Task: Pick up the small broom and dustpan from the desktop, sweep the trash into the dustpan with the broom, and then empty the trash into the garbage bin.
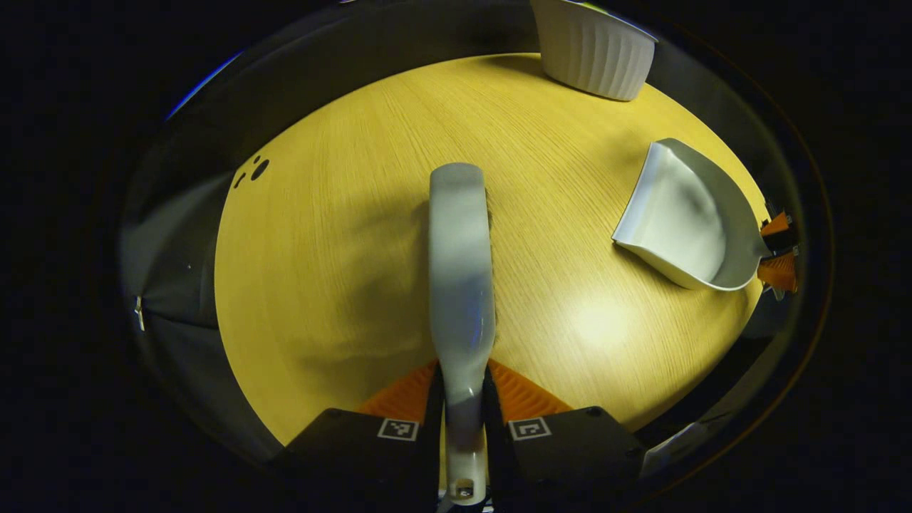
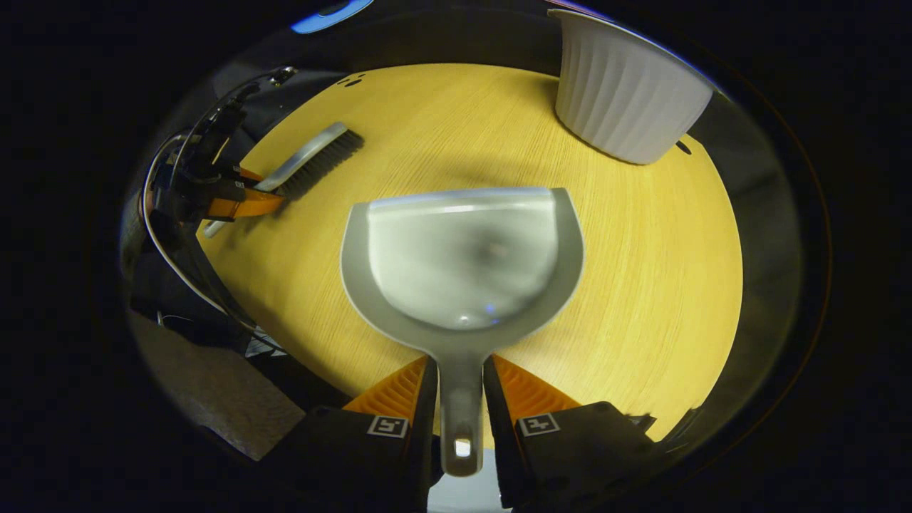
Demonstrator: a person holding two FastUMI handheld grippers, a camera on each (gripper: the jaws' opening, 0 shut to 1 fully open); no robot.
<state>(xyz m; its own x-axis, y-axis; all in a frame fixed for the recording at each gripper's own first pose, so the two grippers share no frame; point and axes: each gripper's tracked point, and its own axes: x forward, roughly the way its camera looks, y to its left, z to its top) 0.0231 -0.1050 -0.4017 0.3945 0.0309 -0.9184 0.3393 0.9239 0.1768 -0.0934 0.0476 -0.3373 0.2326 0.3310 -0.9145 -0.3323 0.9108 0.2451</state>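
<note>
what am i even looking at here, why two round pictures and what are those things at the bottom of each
A person holds a two-finger gripper in each hand, and each gripper carries a fisheye camera looking forward along its fingers, hence two round pictures.

In the left gripper view, the left gripper is shut on the handle of a small broom, seen from above. In the right gripper view, the right gripper is shut on the handle of a dustpan.

Each view also shows the other tool farther off. Both are over a round wooden table, where a white ribbed garbage bin stands at the far edge. I can't make out any trash.
</note>
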